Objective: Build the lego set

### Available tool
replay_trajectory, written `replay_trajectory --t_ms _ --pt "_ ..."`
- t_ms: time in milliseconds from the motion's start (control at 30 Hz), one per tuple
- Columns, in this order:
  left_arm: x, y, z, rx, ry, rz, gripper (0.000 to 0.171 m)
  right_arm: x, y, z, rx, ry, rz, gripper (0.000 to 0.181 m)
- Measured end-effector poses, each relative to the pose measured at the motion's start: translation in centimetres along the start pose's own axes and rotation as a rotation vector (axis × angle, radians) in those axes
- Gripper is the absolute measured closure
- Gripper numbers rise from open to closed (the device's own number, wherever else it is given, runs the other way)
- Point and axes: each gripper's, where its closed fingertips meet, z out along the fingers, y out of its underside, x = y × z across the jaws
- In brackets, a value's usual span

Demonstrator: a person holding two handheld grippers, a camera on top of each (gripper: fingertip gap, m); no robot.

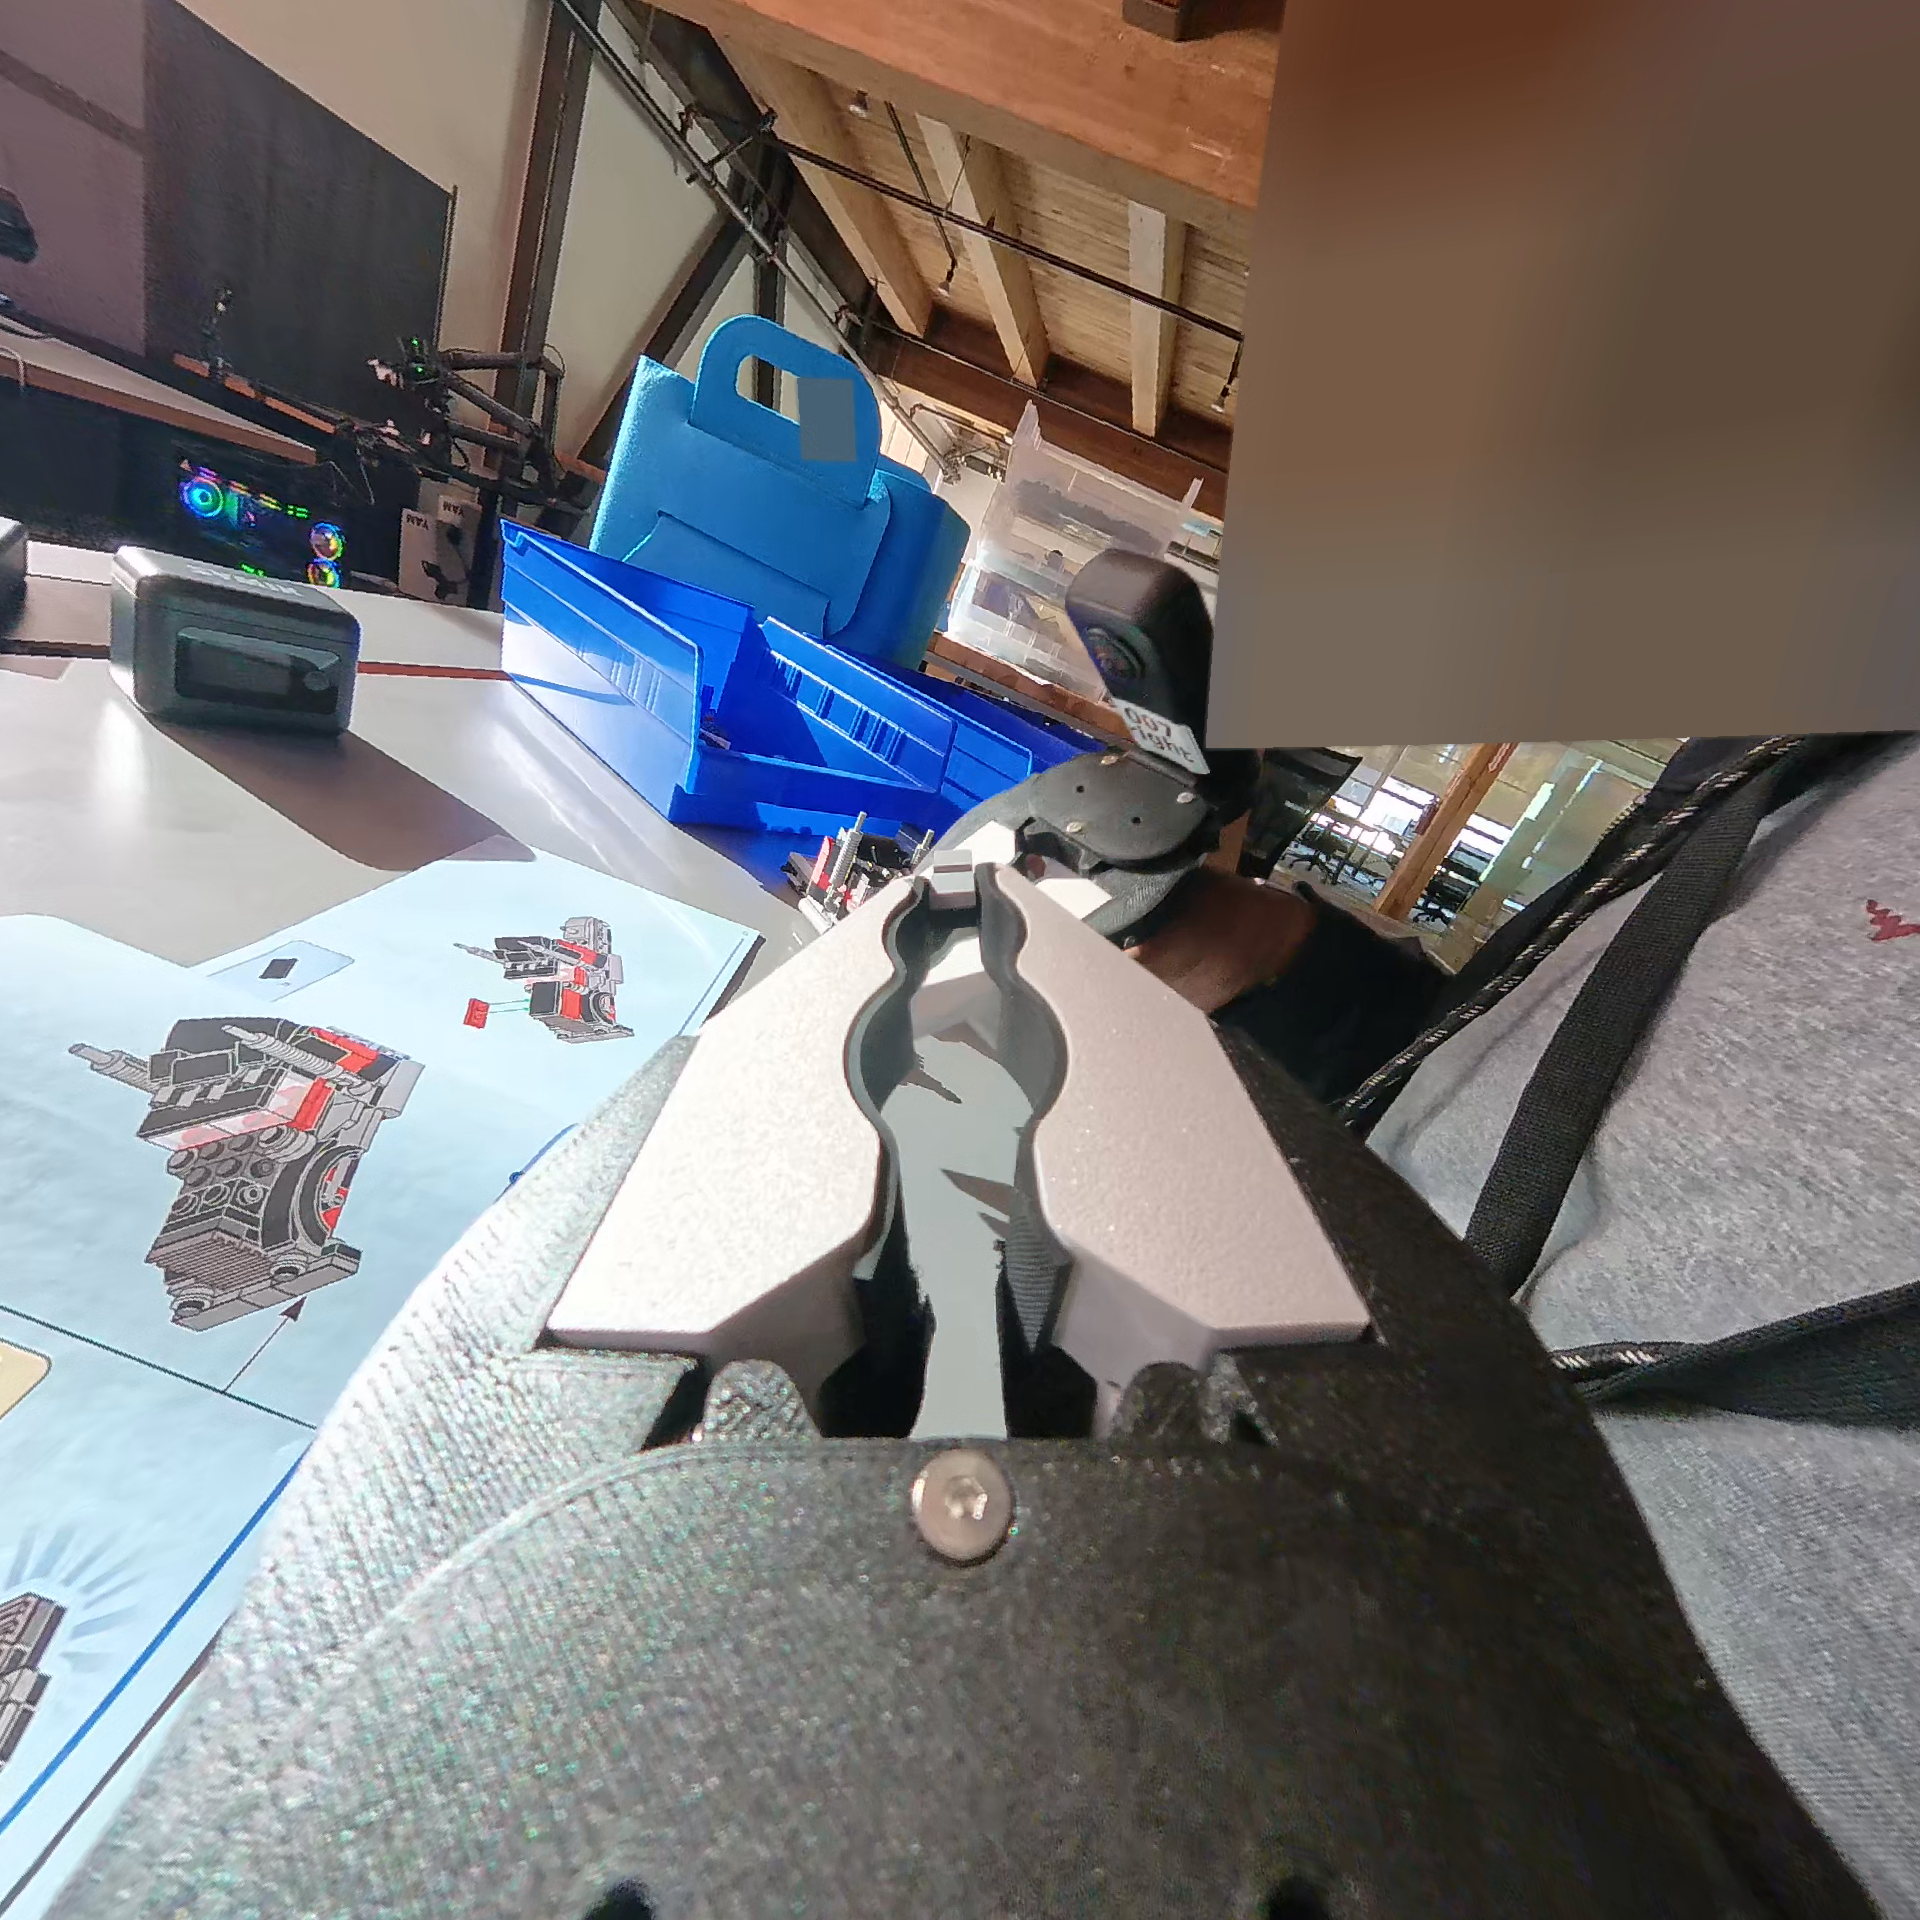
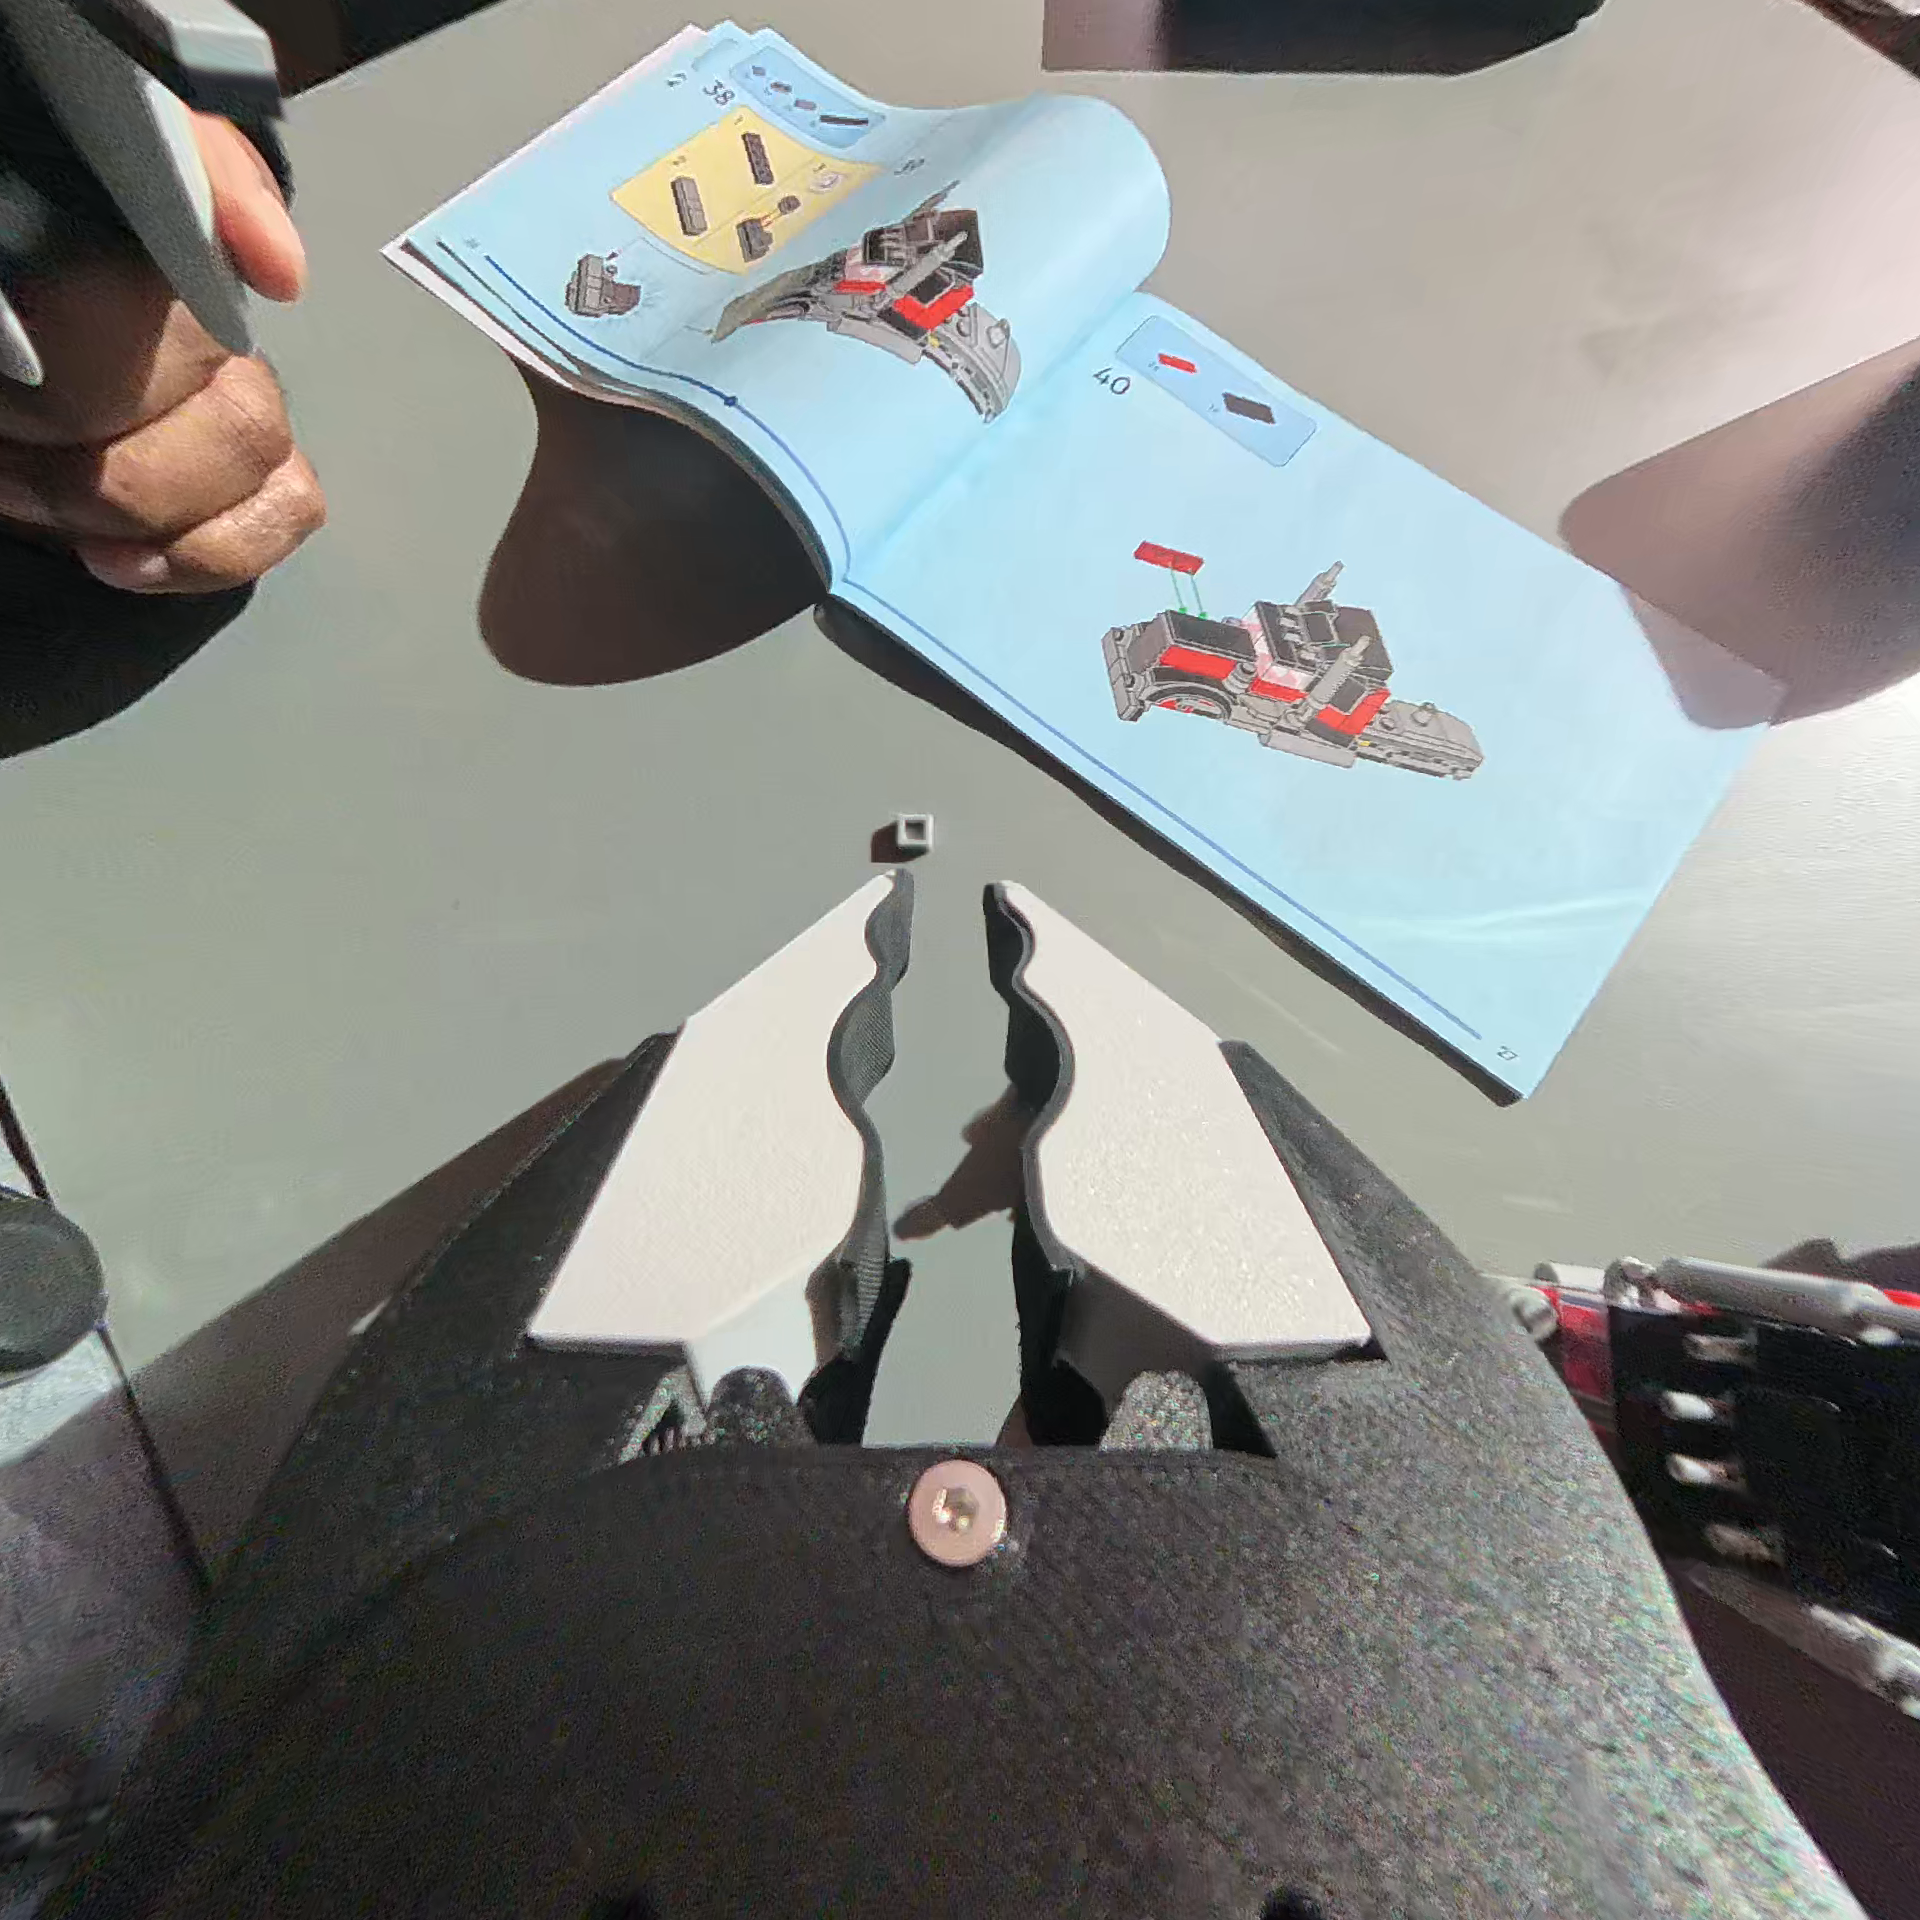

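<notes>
Grey tabletop (image 2: 312, 883) carries an open instruction booklet (image 2: 1195, 623) at one o'clock. Right gripper (image 2: 948, 894), jaws slightly spread, sits just behind a small grey brick (image 2: 911, 834). Left gripper (image 1: 954, 883) jaws pinch a light grey piece (image 1: 951, 868).

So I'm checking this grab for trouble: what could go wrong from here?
1. The tiny grey square brick lies just beyond the right gripper's narrowly open tips, slightly left of the gap; closing could flick it away.
2. The left gripper pinches a small light-grey piece only at its tips; it may slip.

Left gripper (image 1: 958, 881) jaws pinched shut at tips; right gripper (image 2: 948, 902) jaws slightly parted, empty.
</notes>
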Motion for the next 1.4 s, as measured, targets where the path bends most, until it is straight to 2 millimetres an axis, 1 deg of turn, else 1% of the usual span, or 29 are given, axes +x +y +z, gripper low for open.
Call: replay_trajectory --t_ms 133,267,333,400,433,500,600,667,733,933,1100,1200,1400 --pt "0.1 0.0 0.0 0.001 0.002 0.004 0.163 -0.7 0.3 1.7 -0.036 -0.028 -0.033 0.162" --pt "0.1 0.0 0.0 0.001 0.003 0.008 0.163 -0.9 0.6 3.0 -0.082 -0.039 -0.059 0.160" --pt "0.1 0.0 0.0 0.001 0.003 0.007 0.163 -0.8 0.6 3.4 -0.091 -0.023 -0.077 0.163" --pt "0.1 0.0 0.0 0.002 0.003 0.005 0.163 -0.7 0.4 3.6 -0.092 -0.010 -0.091 0.172" --pt "0.1 0.0 0.0 0.002 0.003 0.005 0.163 -0.6 0.3 3.5 -0.086 0.000 -0.098 0.172" --pt "0.1 -0.1 -0.1 0.004 0.003 0.002 0.163 -0.5 -0.6 2.7 -0.037 0.005 -0.106 0.172" --pt "0.0 -0.1 -0.1 0.007 0.003 -0.003 0.163 -0.1 -2.7 0.5 0.095 0.013 -0.084 0.168" --pt "0.0 -0.1 -0.1 0.006 0.003 -0.006 0.163 0.3 -3.4 -0.8 0.142 0.013 -0.062 0.162" --pt "0.0 -0.1 -0.1 0.005 0.002 -0.007 0.163 1.0 -3.0 -1.4 0.136 0.029 -0.049 0.160" --pt "-0.1 -0.1 -0.1 0.010 -0.003 -0.011 0.163 2.4 0.0 -1.5 0.035 0.052 -0.030 0.160" --pt "-0.1 -0.1 -0.1 0.006 -0.003 -0.013 0.163 2.8 1.8 -2.0 -0.050 0.051 -0.051 0.161" --pt "-0.1 0.0 0.0 0.001 -0.003 -0.013 0.163 2.6 2.1 -1.8 -0.075 0.045 -0.091 0.161" --pt "-0.1 0.0 -0.1 0.005 -0.004 -0.010 0.163 2.4 2.0 -0.7 -0.150 0.012 -0.210 0.163"
